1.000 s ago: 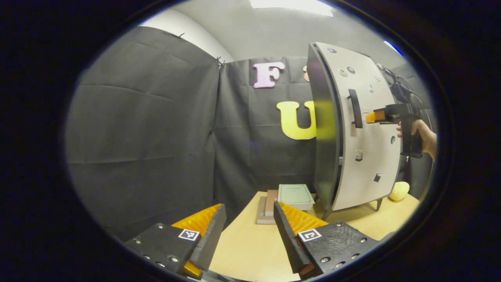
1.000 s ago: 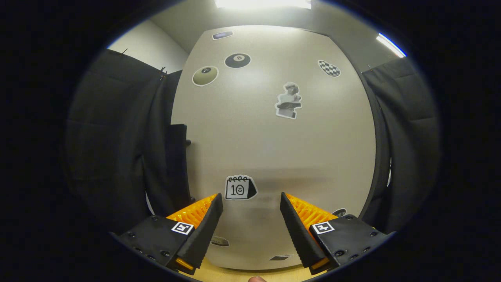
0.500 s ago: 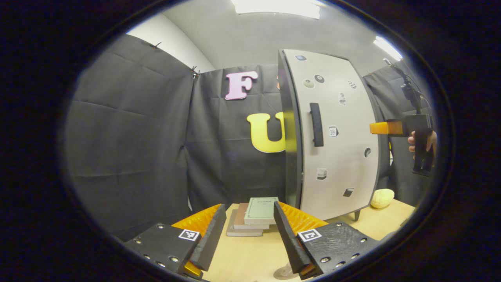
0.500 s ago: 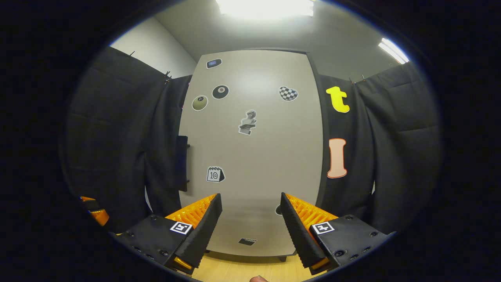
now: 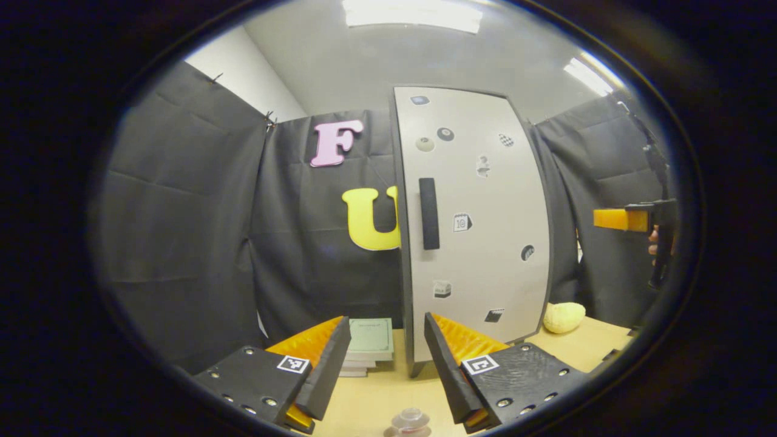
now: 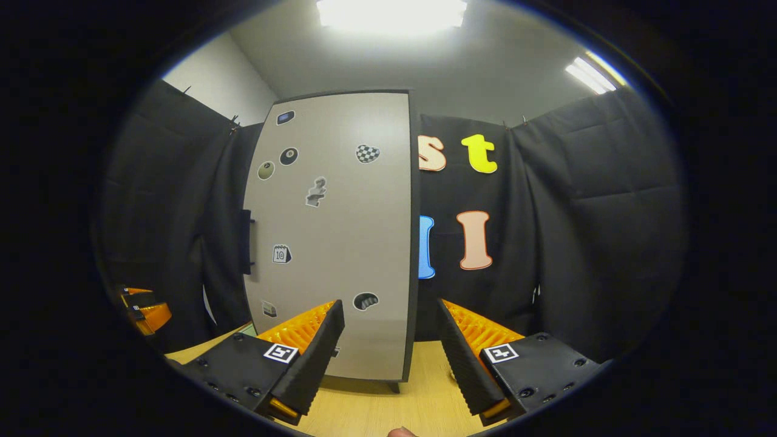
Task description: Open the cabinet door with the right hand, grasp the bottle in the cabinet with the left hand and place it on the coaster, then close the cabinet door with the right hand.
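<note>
The bottle [image 5: 408,421] sat just below your left hand-held gripper [image 5: 385,358], spread and empty; your right hand-held gripper [image 6: 390,346] hovered spread, facing the cabinet door [image 6: 340,237]

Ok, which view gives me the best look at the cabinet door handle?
The left gripper view: the handle faces the camera, its full length visible on the cabinet door. The right gripper view catches it edge-on, at the door's left edge.

The cabinet [image 5: 473,224] stands on the worktop [image 5: 388,400]; left of it lie stacked books [image 5: 369,341], right of it a sponge [image 5: 563,317], before it a bottle [image 5: 410,422].
</note>
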A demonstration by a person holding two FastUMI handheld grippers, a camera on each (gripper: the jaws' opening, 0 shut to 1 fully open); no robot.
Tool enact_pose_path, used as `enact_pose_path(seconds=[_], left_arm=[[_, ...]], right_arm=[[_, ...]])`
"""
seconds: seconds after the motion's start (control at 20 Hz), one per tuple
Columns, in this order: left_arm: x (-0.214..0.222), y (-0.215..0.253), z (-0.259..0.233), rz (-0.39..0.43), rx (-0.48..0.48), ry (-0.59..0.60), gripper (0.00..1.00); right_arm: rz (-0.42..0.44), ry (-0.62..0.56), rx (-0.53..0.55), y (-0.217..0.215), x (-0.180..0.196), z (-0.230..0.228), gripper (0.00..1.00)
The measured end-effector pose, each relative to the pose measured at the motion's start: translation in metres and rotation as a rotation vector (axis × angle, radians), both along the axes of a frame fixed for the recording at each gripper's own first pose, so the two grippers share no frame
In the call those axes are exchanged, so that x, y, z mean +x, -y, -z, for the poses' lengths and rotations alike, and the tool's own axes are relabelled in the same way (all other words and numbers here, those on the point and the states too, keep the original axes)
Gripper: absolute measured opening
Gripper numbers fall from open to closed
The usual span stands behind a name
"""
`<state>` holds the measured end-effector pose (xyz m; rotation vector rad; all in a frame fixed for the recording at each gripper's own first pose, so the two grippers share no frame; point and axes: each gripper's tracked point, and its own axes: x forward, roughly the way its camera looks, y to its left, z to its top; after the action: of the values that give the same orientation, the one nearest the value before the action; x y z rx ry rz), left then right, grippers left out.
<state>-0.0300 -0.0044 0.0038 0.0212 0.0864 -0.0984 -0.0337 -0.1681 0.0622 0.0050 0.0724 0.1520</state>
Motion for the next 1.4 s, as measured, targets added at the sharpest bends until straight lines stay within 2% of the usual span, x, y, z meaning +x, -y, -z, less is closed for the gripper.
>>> enact_pose_path(seconds=[0.1,0.25,0.5,0.55,0.7,0.95,1.4], left_arm=[[0.001,0.012,-0.004,0.012,-0.001,0.003,0.76],[0.0,0.026,-0.01,0.026,0.008,0.011,0.73],[-0.002,0.039,-0.021,0.036,0.033,0.022,0.78],[-0.002,0.038,-0.022,0.033,0.039,0.026,0.78],[0.002,0.042,-0.028,0.029,0.048,0.033,0.73],[0.005,0.047,-0.033,0.028,0.046,0.034,0.76],[0.005,0.034,-0.035,-0.01,0.034,0.034,0.73]], right_arm=[[0.016,-0.013,0.012,0.018,-0.008,0.009,0.95],[0.037,-0.032,0.01,0.041,-0.019,0.023,0.95],[0.056,-0.045,0.006,0.069,-0.027,0.034,0.93],[0.055,-0.044,0.007,0.074,-0.028,0.035,0.95],[0.052,-0.051,0.004,0.08,-0.03,0.041,0.95],[0.032,-0.065,-0.002,0.082,-0.025,0.048,0.95],[0.007,-0.047,-0.016,0.079,-0.019,0.04,0.95]])
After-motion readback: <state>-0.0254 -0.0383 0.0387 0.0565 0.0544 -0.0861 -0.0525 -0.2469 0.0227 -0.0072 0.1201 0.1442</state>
